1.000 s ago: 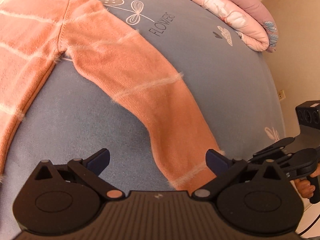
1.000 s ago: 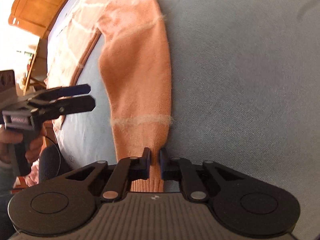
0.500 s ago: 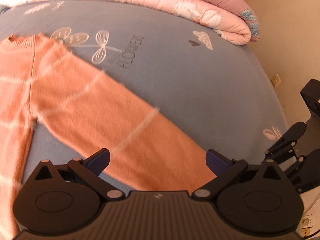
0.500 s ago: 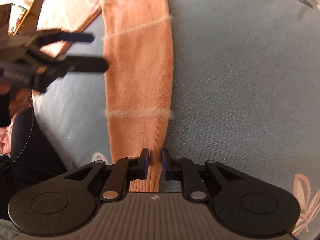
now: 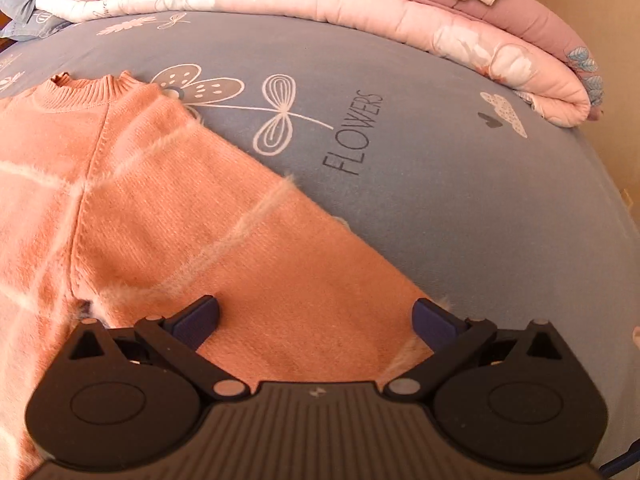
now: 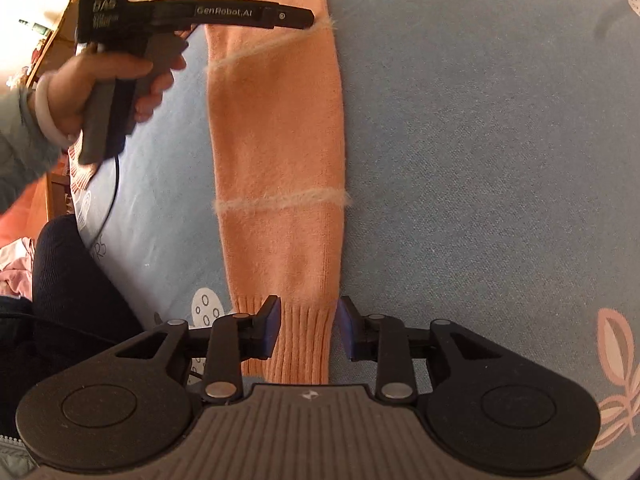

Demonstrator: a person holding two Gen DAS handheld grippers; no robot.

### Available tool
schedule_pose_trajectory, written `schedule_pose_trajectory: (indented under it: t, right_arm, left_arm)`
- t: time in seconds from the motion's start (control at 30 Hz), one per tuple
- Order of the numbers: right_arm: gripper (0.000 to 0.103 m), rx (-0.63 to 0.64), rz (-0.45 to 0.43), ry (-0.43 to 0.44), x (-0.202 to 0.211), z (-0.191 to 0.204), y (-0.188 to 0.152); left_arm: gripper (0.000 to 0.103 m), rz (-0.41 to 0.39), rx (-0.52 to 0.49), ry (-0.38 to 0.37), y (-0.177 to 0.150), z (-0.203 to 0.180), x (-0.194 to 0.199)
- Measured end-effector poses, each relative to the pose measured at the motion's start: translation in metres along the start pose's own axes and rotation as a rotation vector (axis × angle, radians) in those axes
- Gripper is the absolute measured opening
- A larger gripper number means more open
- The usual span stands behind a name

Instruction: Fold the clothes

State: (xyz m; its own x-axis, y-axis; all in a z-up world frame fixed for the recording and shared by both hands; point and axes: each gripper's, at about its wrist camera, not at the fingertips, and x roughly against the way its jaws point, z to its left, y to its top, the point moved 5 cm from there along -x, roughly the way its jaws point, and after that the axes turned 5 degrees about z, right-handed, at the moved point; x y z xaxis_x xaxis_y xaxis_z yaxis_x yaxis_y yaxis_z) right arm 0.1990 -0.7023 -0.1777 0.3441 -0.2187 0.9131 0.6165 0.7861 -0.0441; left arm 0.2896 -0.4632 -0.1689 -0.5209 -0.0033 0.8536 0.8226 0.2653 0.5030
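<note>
A salmon-pink sweater (image 5: 160, 208) with pale fuzzy stripes lies flat on the blue bed sheet (image 5: 460, 208), collar toward the pillows. My left gripper (image 5: 316, 314) hovers wide open over the upper sleeve near the armpit, with nothing pinched. From the right wrist view that same left gripper (image 6: 296, 18) reaches across the sleeve (image 6: 276, 140) from the left. My right gripper (image 6: 308, 320) is at the ribbed cuff (image 6: 304, 344). Its jaws are opening; the cuff lies between the pads without being squeezed.
Folded pink and lilac quilts (image 5: 440, 28) are stacked along the head of the bed. The bed's edge and a cream wall (image 5: 608, 40) are at the right. A person's hand (image 6: 108, 92), a dark trouser leg (image 6: 68, 280) and wooden furniture (image 6: 48, 44) are on the left.
The left gripper has travelled up the sleeve from near the cuff to the shoulder end. The right gripper's jaws, pinched on the cuff before, have parted.
</note>
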Motion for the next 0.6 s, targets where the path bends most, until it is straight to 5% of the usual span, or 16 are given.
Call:
schedule_pose_trajectory:
  t: [0.2,0.33,0.4,0.47,0.5,0.6]
  right_arm:
    - [0.035,0.025,-0.003,0.011,0.009,0.001,0.005]
    - [0.035,0.021,-0.035,0.017,0.018,-0.002,-0.003]
    - [0.035,0.015,-0.046,0.019,0.019,-0.002,-0.004]
    - [0.035,0.012,-0.046,0.017,0.019,-0.001,-0.005]
    - [0.035,0.01,-0.05,0.009,0.019,-0.002,-0.004]
    - [0.035,0.015,-0.051,0.006,0.022,-0.003,-0.003]
  left_arm:
    - [0.102,0.009,0.058,-0.147,0.013,-0.01,0.014]
    - [0.1,-0.099,-0.028,-0.092,0.025,0.003,0.036]
    - [0.074,-0.114,-0.083,-0.092,0.028,0.017,0.042]
    - [0.02,-0.078,-0.091,-0.083,0.033,0.041,0.046]
    - [0.01,-0.059,-0.095,-0.07,0.035,0.054,0.048]
    - [0.009,-0.014,-0.086,-0.028,0.04,0.091,0.048]
